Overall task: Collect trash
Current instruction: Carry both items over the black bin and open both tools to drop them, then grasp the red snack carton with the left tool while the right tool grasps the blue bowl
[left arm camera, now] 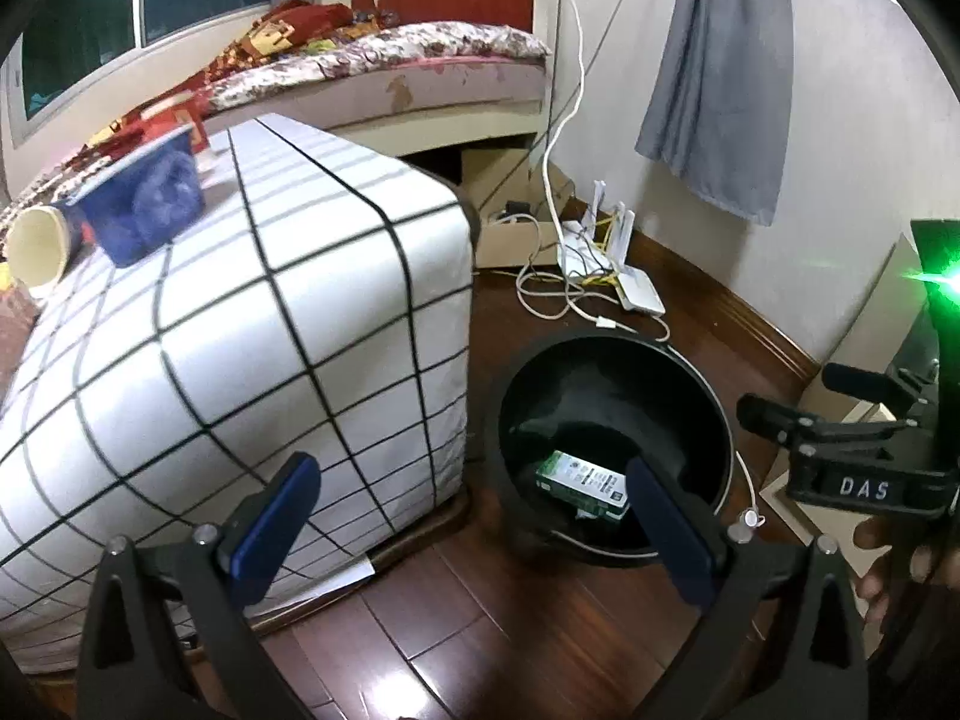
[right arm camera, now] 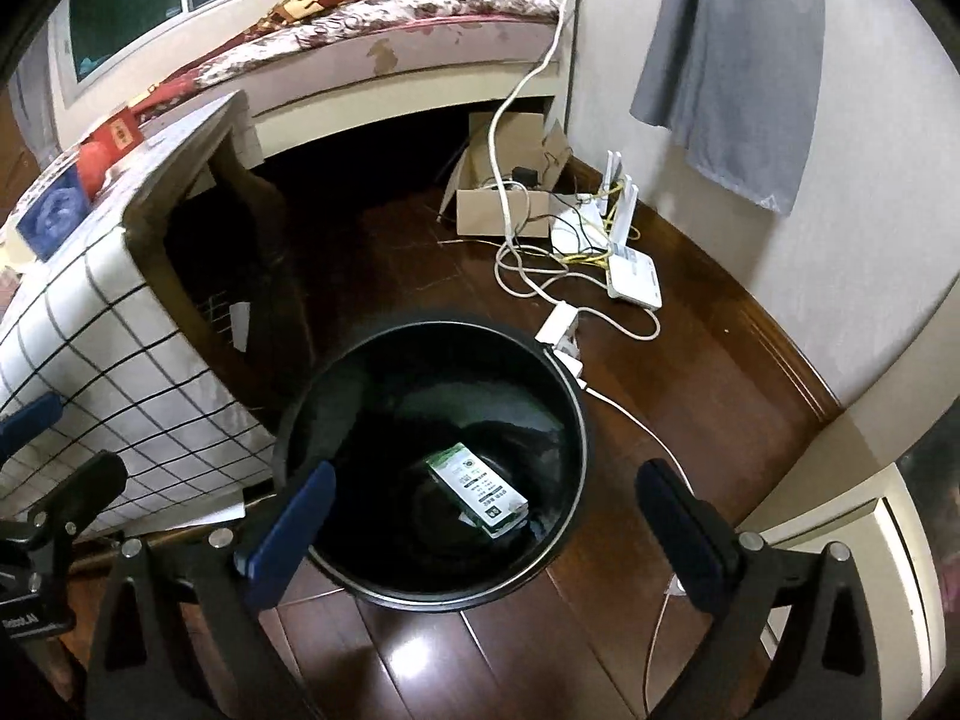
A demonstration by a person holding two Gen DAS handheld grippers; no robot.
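Note:
A black round bin (left arm camera: 618,360) (right arm camera: 372,360) stands on the wooden floor beside a low table. A green and white carton (left arm camera: 585,483) (right arm camera: 480,489) lies flat on its bottom. My left gripper (left arm camera: 474,516) is open, empty, and hangs over the table's corner and the bin's near rim. My right gripper (right arm camera: 486,522) is open and empty too, held above the bin's near side. On the table's checked cloth (left arm camera: 270,300) lie a blue tub (left arm camera: 144,198) and a tipped paper cup (left arm camera: 39,246).
A bed (left arm camera: 384,60) runs along the far wall. White routers (right arm camera: 630,270), cables and a cardboard box (right arm camera: 498,210) clutter the floor behind the bin. A grey cloth (right arm camera: 732,60) hangs on the wall. The other gripper's black body and a hand (left arm camera: 888,564) fill the right edge.

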